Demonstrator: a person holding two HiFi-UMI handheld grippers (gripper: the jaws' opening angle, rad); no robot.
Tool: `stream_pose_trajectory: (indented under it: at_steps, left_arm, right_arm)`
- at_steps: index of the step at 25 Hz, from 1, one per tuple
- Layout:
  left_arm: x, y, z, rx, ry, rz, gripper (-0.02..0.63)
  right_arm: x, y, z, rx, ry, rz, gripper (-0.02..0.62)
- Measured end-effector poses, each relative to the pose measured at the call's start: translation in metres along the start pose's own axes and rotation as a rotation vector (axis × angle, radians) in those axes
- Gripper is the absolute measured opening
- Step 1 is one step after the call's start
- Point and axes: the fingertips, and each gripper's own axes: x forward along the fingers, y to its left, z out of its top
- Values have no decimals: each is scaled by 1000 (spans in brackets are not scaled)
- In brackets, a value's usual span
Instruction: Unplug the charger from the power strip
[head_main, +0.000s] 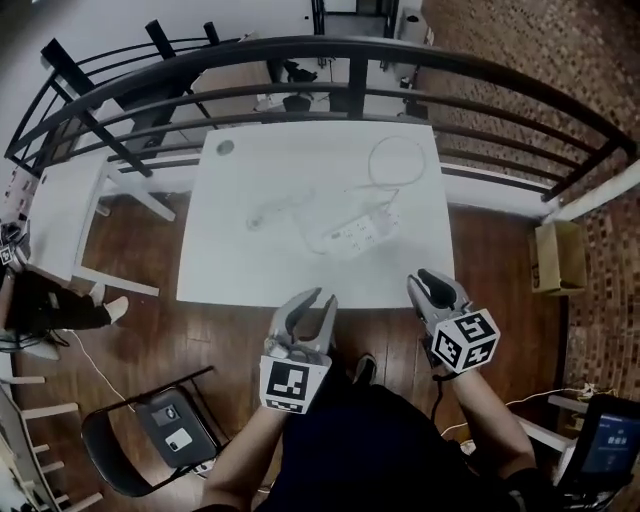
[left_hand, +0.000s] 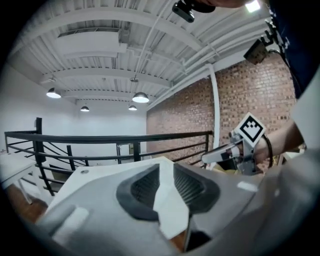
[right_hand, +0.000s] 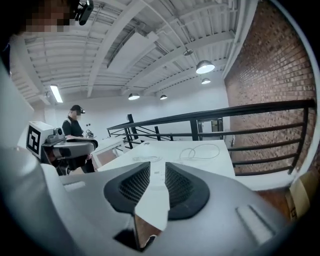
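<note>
In the head view a white power strip (head_main: 358, 236) lies right of centre on the white table (head_main: 240, 260), with a white charger (head_main: 386, 217) at its far right end. A white cable loop (head_main: 397, 160) lies beyond it, and the same cable loop (right_hand: 200, 151) shows in the right gripper view. My left gripper (head_main: 320, 297) (left_hand: 166, 187) hangs at the table's near edge, open and empty. The right gripper (head_main: 428, 281) (right_hand: 157, 182) is at the near right corner, also open with nothing between its pads. Both are well short of the strip.
A black curved railing (head_main: 330, 50) runs behind the table. A second white table (head_main: 60, 215) and a person (head_main: 50, 300) are at the left. A black chair (head_main: 150, 430) stands at the lower left and a cardboard box (head_main: 560, 255) at the right. A thin cable (head_main: 275, 210) lies mid-table.
</note>
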Motion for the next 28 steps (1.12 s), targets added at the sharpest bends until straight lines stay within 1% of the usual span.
stream_pose_trajectory:
  at_steps: [3,7,10,13,16,20,23,26,28]
  left_arm:
    - [35,15,-18,-7,42,-46,96]
    - [77,34,-37,7,94,-115,116]
    - [103,42,-53,27,147,-172,126]
    - [125,42,-69,64,194,-220,130]
    - [146,39,-86,99,248,-249,137]
    - [173,29,-106,118,324,-272,166]
    - [189,16,-121,144,370,-279,167]
    - [207,10,-137,187,410,-294,169]
    - [214,8,-149,200,434,-303,183]
  right_arm:
    - [27,-12,-6,-7,38,-41,105]
    - [62,-27,-1,-43,72,-110,119]
    - [89,-35,3,-52,94,-147,135]
    - [114,-40,-3,-64,129,-167,149]
    - [135,-48,-16,-76,176,-179,175]
    - [162,-65,-37,-100,247,-187,208]
    - [175,-72,-55,-132,304,-177,210]
    - [190,-71,-61,-155,336,-161,210]
    - [197,-70,-66,-171,367,-161,209]
